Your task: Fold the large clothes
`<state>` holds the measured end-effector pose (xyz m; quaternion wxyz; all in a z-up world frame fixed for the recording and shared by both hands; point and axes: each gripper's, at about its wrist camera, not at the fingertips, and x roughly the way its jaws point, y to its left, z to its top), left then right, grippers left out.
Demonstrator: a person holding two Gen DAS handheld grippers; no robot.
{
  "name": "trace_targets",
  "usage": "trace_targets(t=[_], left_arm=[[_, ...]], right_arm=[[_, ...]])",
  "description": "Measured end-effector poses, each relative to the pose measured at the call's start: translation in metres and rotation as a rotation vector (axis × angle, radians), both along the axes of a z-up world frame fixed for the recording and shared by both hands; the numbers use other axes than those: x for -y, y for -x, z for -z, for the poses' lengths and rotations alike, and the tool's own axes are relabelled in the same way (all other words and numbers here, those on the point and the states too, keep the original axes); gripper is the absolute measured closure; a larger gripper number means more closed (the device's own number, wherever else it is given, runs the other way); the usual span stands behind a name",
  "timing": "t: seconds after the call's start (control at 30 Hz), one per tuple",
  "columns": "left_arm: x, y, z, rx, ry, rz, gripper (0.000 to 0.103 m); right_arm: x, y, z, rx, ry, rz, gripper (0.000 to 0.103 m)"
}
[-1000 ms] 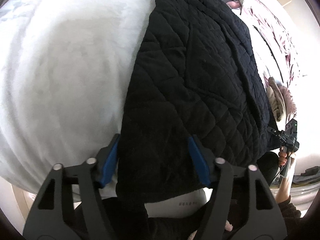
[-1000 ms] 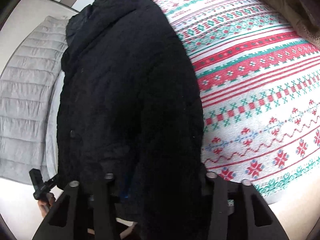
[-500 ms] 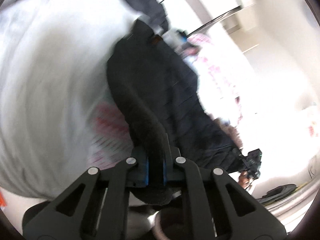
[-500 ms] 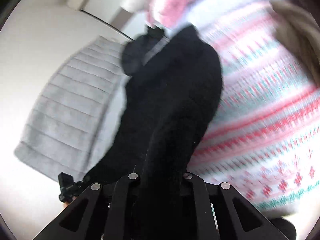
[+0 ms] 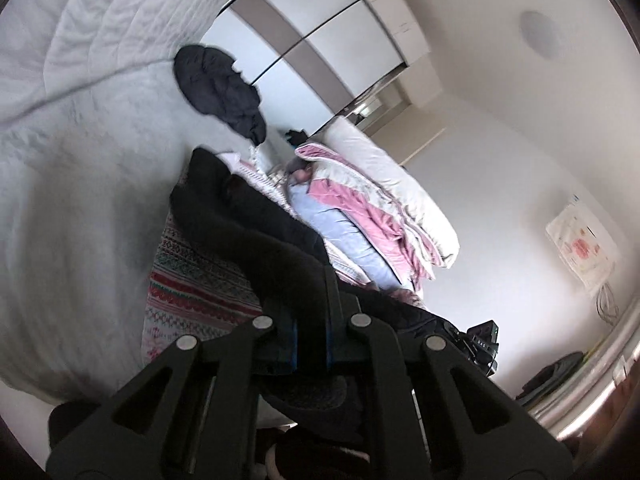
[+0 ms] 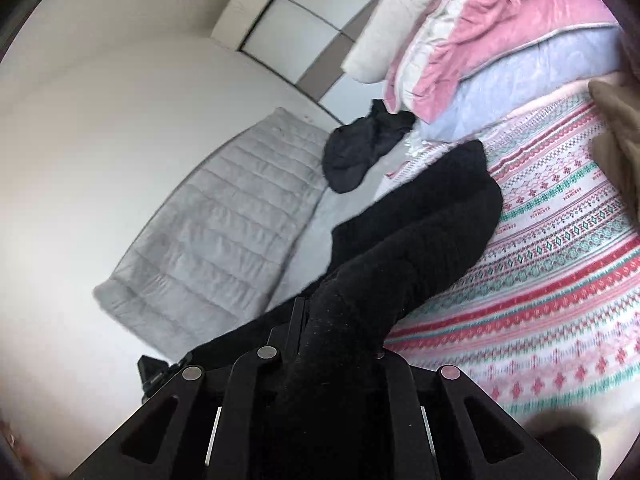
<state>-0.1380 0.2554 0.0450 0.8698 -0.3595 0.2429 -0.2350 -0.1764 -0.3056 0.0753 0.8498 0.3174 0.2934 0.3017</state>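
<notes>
Here I had both tools clamped on the black quilted jacket [image 6: 420,240]: left tool [image 5: 311,342] and right tool [image 6: 340,344] each pinching a hem corner, lifted off the patterned bed cover [image 6: 560,280]. I judged level, evenly spaced hands would fold it squarely.

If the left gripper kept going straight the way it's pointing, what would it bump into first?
Most likely the black jacket its own fingers are clamped on, which stretches ahead over the patterned bedspread. Beyond that, the pink bedding pile, though depth is unclear.

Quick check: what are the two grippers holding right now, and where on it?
Both hold the black coat: left gripper and right gripper each clamp a bunched bottom-hem edge.
</notes>
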Motion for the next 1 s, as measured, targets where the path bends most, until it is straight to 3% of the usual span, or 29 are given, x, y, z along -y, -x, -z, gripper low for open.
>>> trace_targets(t=[0.1, 0.2, 0.27, 0.43, 0.53, 0.6, 0.73, 0.87, 1.0], left_arm=[[0.001, 0.024, -0.018, 0.075, -0.042, -0.011, 0.093], [0.006, 0.016, -0.027, 0.083, -0.082, -0.032, 0.092], [0.010, -0.011, -0.024, 0.074, -0.121, -0.052, 0.092], [0.006, -0.123, -0.009, 0.004, -0.191, -0.127, 0.091], [0.000, -0.191, 0.008, -0.076, -0.184, -0.178, 0.091], [-0.002, -0.249, 0.032, -0.153, -0.174, -0.216, 0.091], [0.006, -0.322, 0.090, -0.282, -0.183, -0.284, 0.090], [0.017, -0.355, 0.154, -0.362, -0.218, -0.323, 0.089], [0.013, -0.358, 0.155, -0.357, -0.203, -0.282, 0.086]], right_arm=[[0.001, 0.028, -0.020, 0.070, 0.043, -0.007, 0.091], [0.002, 0.014, -0.028, 0.082, 0.065, 0.020, 0.091], [0.008, -0.011, -0.024, 0.056, 0.041, 0.034, 0.091], [0.022, -0.127, 0.020, -0.132, -0.029, 0.170, 0.091], [0.028, -0.197, 0.052, -0.229, -0.071, 0.247, 0.091], [0.027, -0.234, 0.071, -0.276, -0.045, 0.291, 0.091], [0.018, -0.309, 0.129, -0.417, 0.039, 0.375, 0.090], [0.021, -0.334, 0.187, -0.436, 0.021, 0.387, 0.090], [0.037, -0.337, 0.198, -0.476, -0.134, 0.351, 0.087]])
